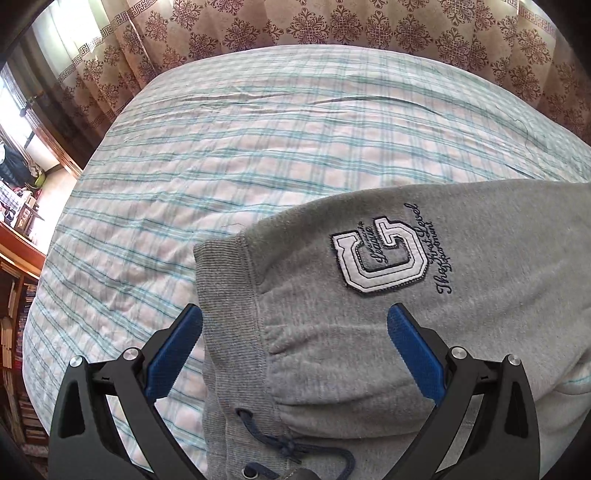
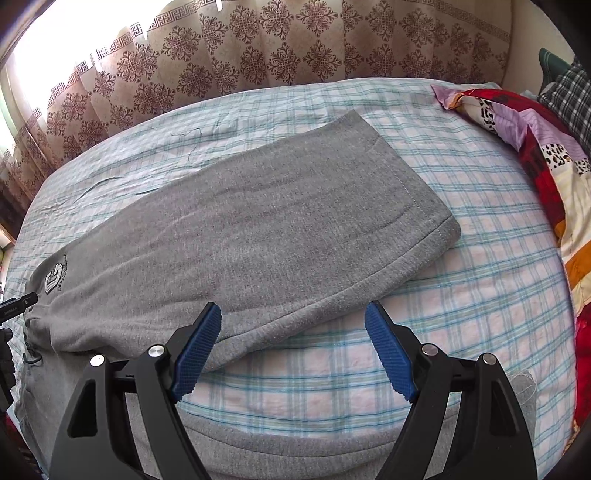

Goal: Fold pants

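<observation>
Both claws spread, gripping nothing: left claw (image 1: 295,328) over the waistband (image 1: 229,332), right claw (image 2: 293,325) above the near pant leg (image 2: 258,221) edge; pants (image 1: 406,295) lie flat, legs apart, folding not yet begun.

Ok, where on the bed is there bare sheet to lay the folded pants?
Bare plaid sheet lies between the gray pants and the curtain, and past the waistband on the bookshelf side. Crowded: the patchwork quilt beyond the leg hem.

Grey pants (image 2: 258,229) cut off at both views' lower edges; small patch lettering (image 1: 380,254) barely legible.
</observation>
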Available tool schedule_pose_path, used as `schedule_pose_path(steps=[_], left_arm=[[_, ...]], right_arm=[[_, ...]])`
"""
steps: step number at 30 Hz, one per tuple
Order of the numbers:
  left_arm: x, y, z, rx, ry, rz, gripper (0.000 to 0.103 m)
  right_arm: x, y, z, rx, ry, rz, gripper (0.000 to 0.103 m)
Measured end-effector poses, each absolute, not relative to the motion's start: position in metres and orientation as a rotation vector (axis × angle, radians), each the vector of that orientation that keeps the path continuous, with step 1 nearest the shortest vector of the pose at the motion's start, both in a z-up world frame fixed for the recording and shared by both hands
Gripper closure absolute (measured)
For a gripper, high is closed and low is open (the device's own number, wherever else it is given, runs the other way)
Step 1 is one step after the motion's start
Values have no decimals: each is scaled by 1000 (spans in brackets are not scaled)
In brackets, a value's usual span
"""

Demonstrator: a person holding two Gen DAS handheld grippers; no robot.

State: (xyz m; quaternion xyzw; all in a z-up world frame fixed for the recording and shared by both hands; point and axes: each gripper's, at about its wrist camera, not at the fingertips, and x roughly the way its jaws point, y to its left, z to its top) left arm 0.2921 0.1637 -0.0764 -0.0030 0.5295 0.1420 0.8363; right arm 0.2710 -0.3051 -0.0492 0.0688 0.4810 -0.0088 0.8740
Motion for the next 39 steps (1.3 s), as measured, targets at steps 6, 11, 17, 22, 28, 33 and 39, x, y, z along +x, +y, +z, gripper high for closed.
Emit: schedule_pose_path(steps=[6, 11, 17, 22, 28, 33, 39], left_arm=[[302, 177, -88, 9, 1126, 270, 2], [311, 186, -88, 17, 1101, 226, 2], [327, 204, -89, -1, 1068, 144, 2], [338, 215, -98, 5, 1086, 48, 2], [345, 217, -108, 22, 1103, -19, 27], [339, 218, -103, 2, 1091, -79, 59], [324, 209, -93, 35, 1071, -100, 78]], right_arm=[[286, -280, -49, 127, 1012, 18, 23], [297, -251, -46, 104, 1016, 60, 23], [307, -218, -48, 81, 1030, 112, 23], [310, -198, -55, 58, 1052, 145, 23], [311, -186, -64, 38, 1081, 159, 23], [315, -183, -68, 38, 1094, 160, 23], [316, -180, -70, 37, 1097, 165, 23]])
